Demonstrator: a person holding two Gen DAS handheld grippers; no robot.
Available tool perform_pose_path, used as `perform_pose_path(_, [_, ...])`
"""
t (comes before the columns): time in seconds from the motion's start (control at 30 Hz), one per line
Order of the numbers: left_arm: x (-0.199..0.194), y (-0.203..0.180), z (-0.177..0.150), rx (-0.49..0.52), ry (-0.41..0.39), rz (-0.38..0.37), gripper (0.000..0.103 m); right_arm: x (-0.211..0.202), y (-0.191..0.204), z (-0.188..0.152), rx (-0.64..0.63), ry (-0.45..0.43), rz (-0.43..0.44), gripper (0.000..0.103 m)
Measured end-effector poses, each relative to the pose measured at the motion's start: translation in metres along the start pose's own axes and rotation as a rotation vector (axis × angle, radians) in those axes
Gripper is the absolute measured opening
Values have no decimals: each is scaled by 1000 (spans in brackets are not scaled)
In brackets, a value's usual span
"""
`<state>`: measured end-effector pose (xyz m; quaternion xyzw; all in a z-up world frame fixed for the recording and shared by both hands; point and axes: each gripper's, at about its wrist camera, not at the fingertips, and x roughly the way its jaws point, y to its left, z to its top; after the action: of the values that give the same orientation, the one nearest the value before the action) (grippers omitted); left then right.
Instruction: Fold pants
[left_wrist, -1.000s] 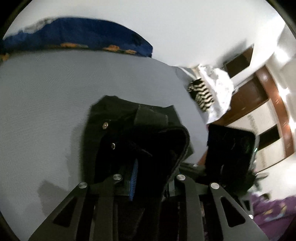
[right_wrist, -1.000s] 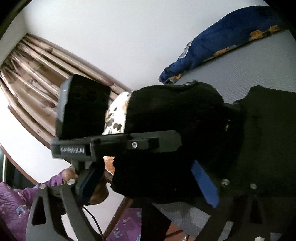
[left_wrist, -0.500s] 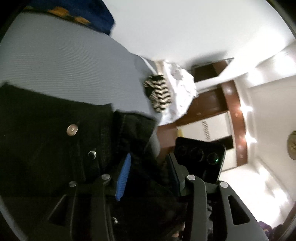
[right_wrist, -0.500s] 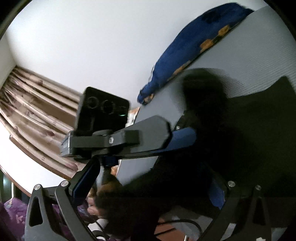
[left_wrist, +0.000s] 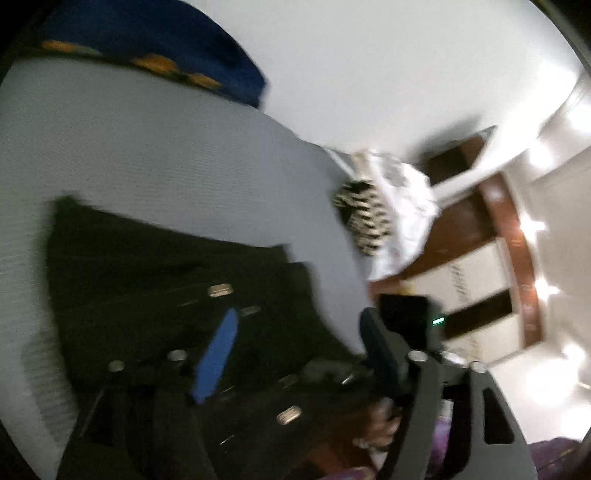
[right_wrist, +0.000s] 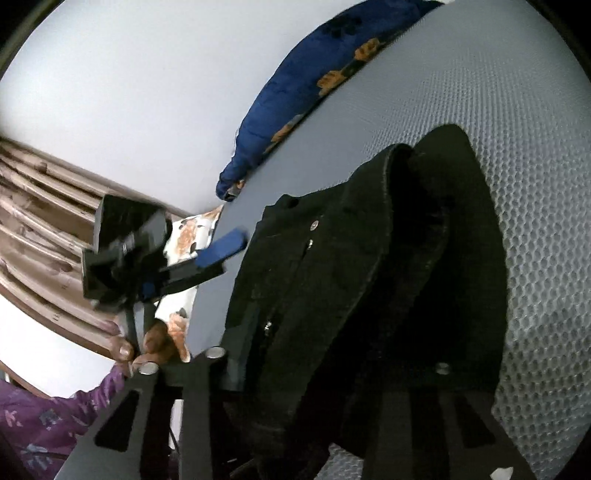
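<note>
The black pants lie on the grey mesh bed surface, with metal buttons showing near the waistband. In the left wrist view my left gripper is open, its blue pad over the pants and nothing held. In the right wrist view the pants hang bunched between my right gripper's fingers, which are shut on the waistband. My left gripper shows there at the left, apart from the cloth.
A blue pillow with orange patches lies at the bed's far edge, also in the right wrist view. A zebra-striped cloth and white bedding sit at the bed's right edge. Curtains hang left.
My left gripper has let go of the pants and opened, pulling back from them. My right gripper still holds the waistband; the bunched pants have dropped onto the bed.
</note>
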<state>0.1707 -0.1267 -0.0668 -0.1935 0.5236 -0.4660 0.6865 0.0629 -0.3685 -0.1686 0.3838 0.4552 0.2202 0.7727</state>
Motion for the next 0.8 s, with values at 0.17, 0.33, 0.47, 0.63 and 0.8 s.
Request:
perform_pose_path(0.17, [-30, 26, -30, 8, -57, 169, 76, -11, 7, 12, -33, -51, -32, 22])
perform_pose_path(0.33, [-29, 45, -44, -46, -77, 188, 78, -27, 8, 24, -80, -137, -35, 18])
perform_pose_path(0.47, [-6, 45, -51, -27, -51, 210, 78, -25, -21, 22, -78, -142, -130, 17])
perform_pose_path(0.63, [2, 35, -62, 90, -33, 281, 82, -25, -43, 10, -32, -148, -126, 21])
perform_pose_path(0.8, [4, 36, -59, 68, -27, 272, 83, -58, -58, -3, 67, -184, -56, 56])
